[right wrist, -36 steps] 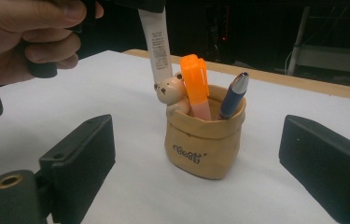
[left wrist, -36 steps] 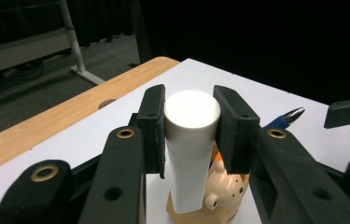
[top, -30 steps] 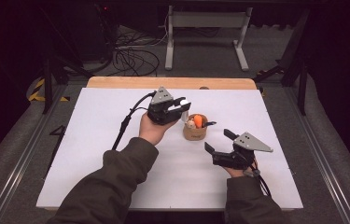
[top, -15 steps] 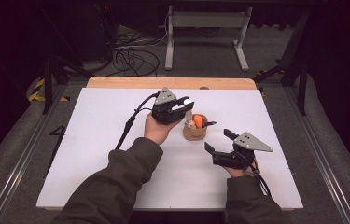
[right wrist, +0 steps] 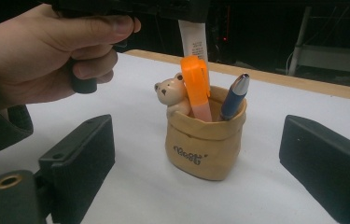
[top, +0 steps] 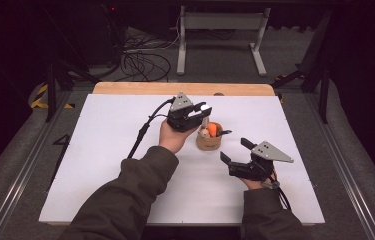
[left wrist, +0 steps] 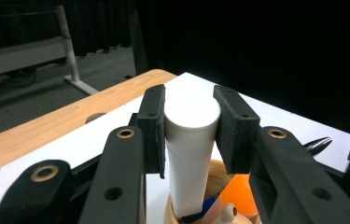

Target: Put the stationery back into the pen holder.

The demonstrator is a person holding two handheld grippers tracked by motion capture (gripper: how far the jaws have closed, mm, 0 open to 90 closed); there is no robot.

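A tan pouch-shaped pen holder (top: 208,142) (right wrist: 205,144) with a small bear figure (right wrist: 171,95) on its rim stands mid-table. It holds an orange highlighter (right wrist: 197,86), a dark blue pen (right wrist: 235,95) and an upright white tube (left wrist: 189,140) (right wrist: 192,39). My left gripper (top: 202,111) (left wrist: 189,112) hangs above the holder, shut on the tube's top, pads pressed on both sides. My right gripper (top: 234,150) (right wrist: 198,154) rests low on the table to the right of the holder, open and pointing at it, with its jaws apart from it.
The white table sheet (top: 105,150) has bare room to the left and in front. A wooden edge (top: 125,88) runs along the far side. The left gripper's cable (top: 142,132) trails across the sheet. Metal stand legs (top: 181,50) stand on the floor beyond.
The left gripper has edged slightly to the right over the holder, still on the white tube. The right gripper has stayed still.
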